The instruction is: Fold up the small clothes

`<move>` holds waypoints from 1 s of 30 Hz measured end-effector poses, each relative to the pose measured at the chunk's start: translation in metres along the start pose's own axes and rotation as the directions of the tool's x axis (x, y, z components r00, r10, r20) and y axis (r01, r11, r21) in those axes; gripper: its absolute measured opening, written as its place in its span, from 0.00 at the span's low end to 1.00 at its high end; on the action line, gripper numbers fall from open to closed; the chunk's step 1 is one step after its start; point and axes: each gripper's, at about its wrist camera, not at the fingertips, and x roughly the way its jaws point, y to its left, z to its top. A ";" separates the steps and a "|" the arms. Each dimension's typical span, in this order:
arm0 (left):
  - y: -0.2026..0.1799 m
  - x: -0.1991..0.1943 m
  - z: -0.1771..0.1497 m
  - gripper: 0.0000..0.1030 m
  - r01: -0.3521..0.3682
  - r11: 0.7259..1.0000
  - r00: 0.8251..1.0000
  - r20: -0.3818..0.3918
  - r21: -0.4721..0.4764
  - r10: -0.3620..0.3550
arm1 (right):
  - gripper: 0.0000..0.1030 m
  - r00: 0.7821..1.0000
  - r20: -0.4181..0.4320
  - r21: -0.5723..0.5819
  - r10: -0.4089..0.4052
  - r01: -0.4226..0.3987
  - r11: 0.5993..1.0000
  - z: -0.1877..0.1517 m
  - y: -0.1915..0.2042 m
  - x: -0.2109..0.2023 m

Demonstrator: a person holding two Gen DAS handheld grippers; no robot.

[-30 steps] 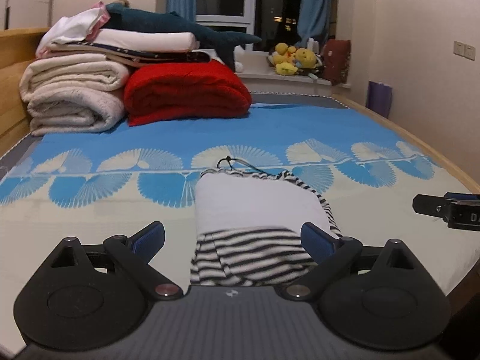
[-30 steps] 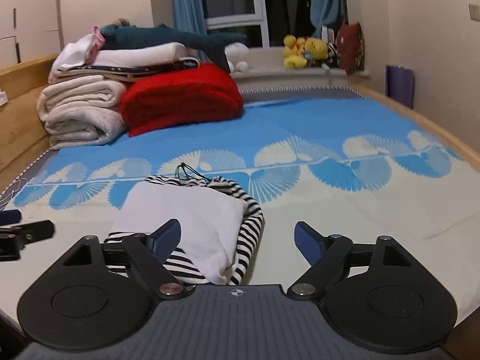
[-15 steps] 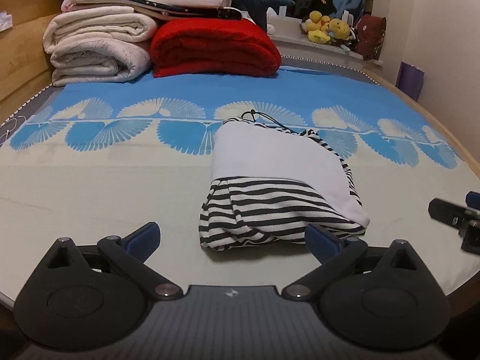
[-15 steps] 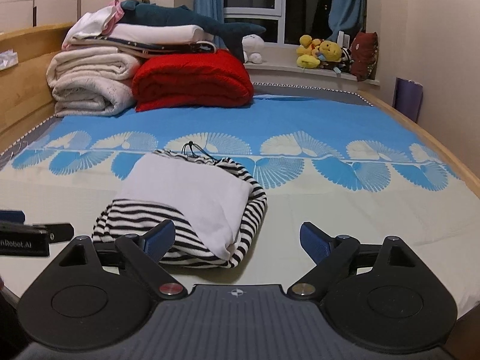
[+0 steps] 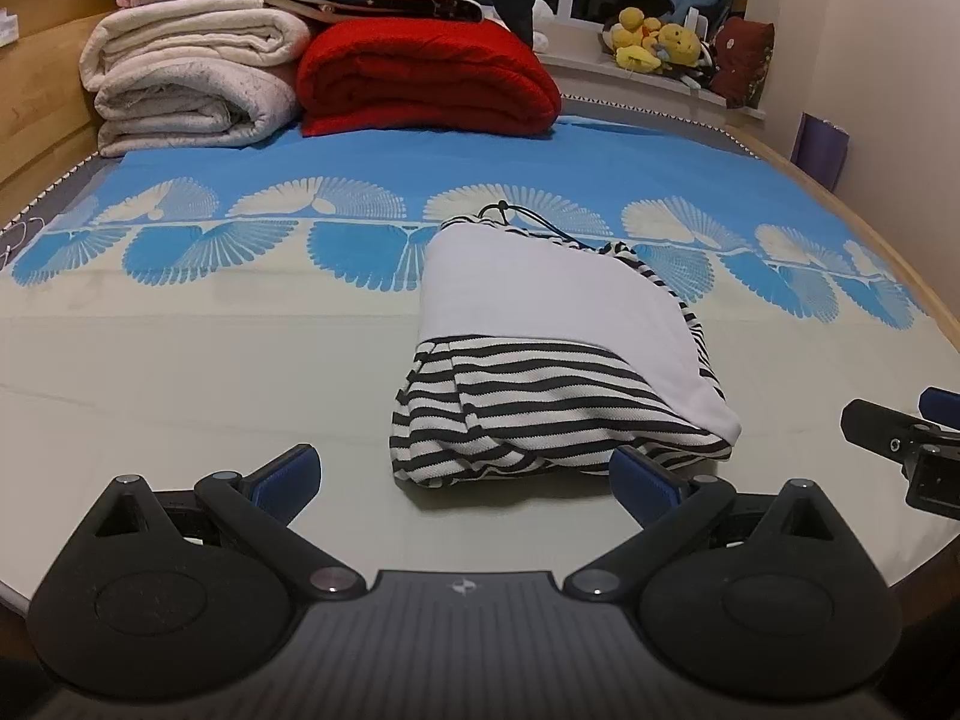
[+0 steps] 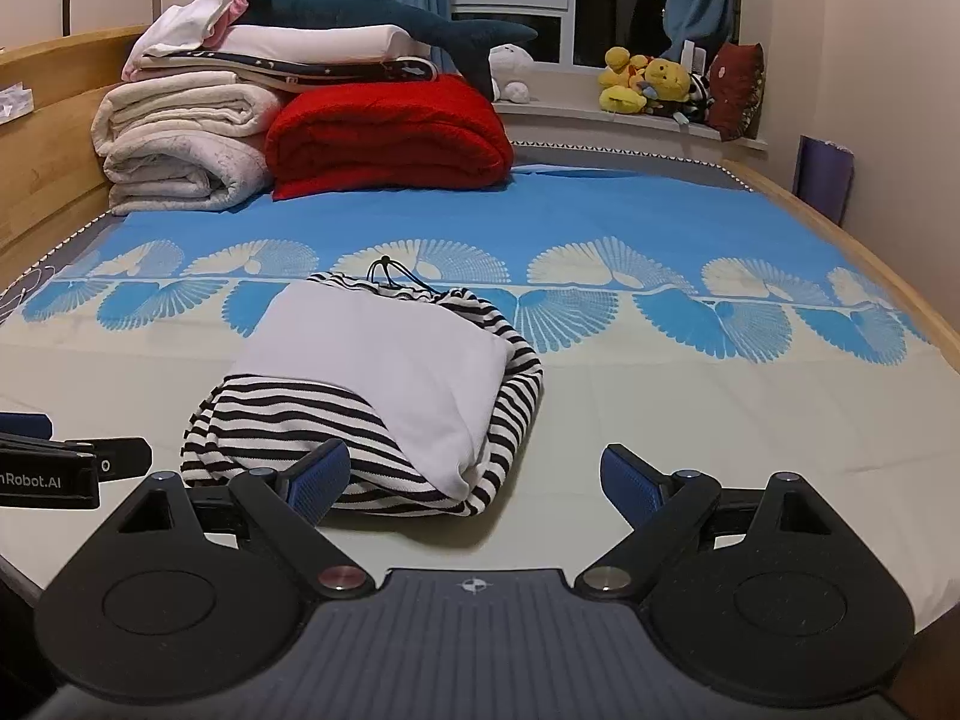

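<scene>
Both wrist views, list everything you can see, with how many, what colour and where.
striped garment: one, black-and-white stripes with a white panel, folded on the near part of the bed, dark drawstring at its far end
bed cover: one, blue with cream fan pattern, over the bed
red blanket: one, folded, far left of the bed
cream blankets: two rolls, stacked left of the red one
folded linens: a few, white, pink and navy, on top of the pile
shark plush: one, dark teal, atop the pile
yellow plush toys: several, windowsill
left gripper: one, black with blue pads, open, empty
right gripper: one, same, open, empty
</scene>
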 end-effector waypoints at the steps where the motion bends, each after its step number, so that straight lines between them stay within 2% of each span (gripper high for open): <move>1: 0.000 0.000 0.000 0.99 0.001 1.000 1.000 0.000 0.000 -0.001 | 0.88 1.000 0.000 0.001 0.001 -0.001 1.000 0.000 -0.001 0.000; 30: 0.003 0.002 -0.001 1.00 -0.004 1.000 1.000 -0.005 -0.001 0.004 | 0.89 1.000 -0.016 -0.032 0.011 -0.012 0.999 -0.002 0.003 0.002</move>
